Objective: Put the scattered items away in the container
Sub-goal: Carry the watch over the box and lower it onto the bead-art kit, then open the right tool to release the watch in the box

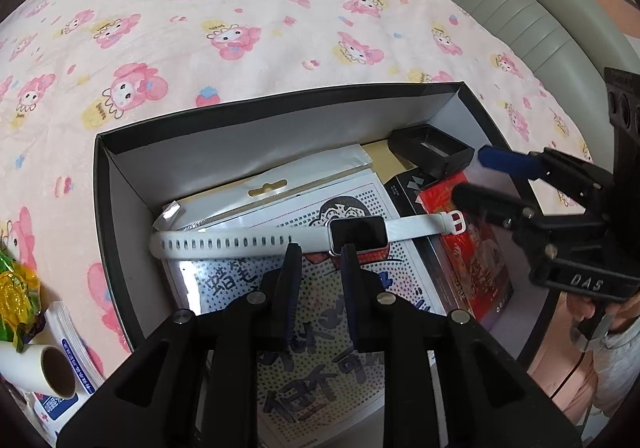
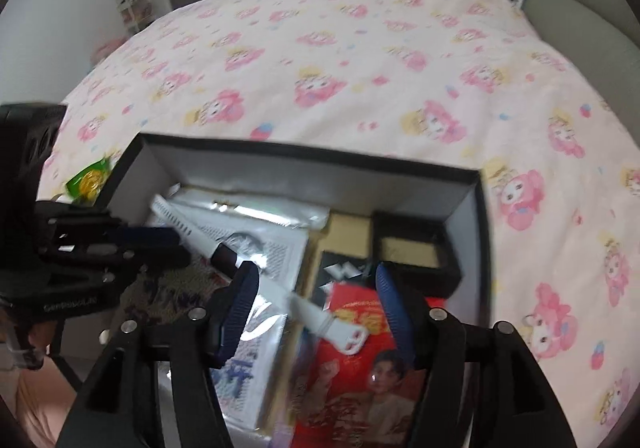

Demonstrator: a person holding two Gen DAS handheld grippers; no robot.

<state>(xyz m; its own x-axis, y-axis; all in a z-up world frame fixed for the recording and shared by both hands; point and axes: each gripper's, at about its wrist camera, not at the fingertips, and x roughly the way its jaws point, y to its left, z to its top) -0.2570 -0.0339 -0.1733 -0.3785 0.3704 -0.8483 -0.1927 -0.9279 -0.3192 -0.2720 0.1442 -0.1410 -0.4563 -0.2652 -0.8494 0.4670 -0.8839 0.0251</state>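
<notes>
An open black box (image 1: 280, 113) (image 2: 320, 157) lies on the bed. A white watch (image 1: 240, 244) (image 2: 312, 314) lies stretched across the packs inside it. My left gripper (image 1: 321, 248) (image 2: 188, 246) has its tips on the strap where it meets the watch case. Only a narrow gap is left between its fingers, which look closed on the watch. My right gripper (image 2: 316, 276) (image 1: 470, 173) stands open at the box's right end. The buckle end of the strap lies free between its fingers on a red packet (image 2: 360, 388) (image 1: 480, 248).
Inside the box are a printed dotted pack (image 1: 320, 348) and a small black tray (image 1: 432, 149). Left of the box, on the pink blanket (image 1: 280, 27), lie a green-yellow wrapper (image 1: 16, 288), a white roll (image 1: 44, 368) and a tissue pack (image 1: 72, 348). A grey headboard (image 1: 520, 7) is at right.
</notes>
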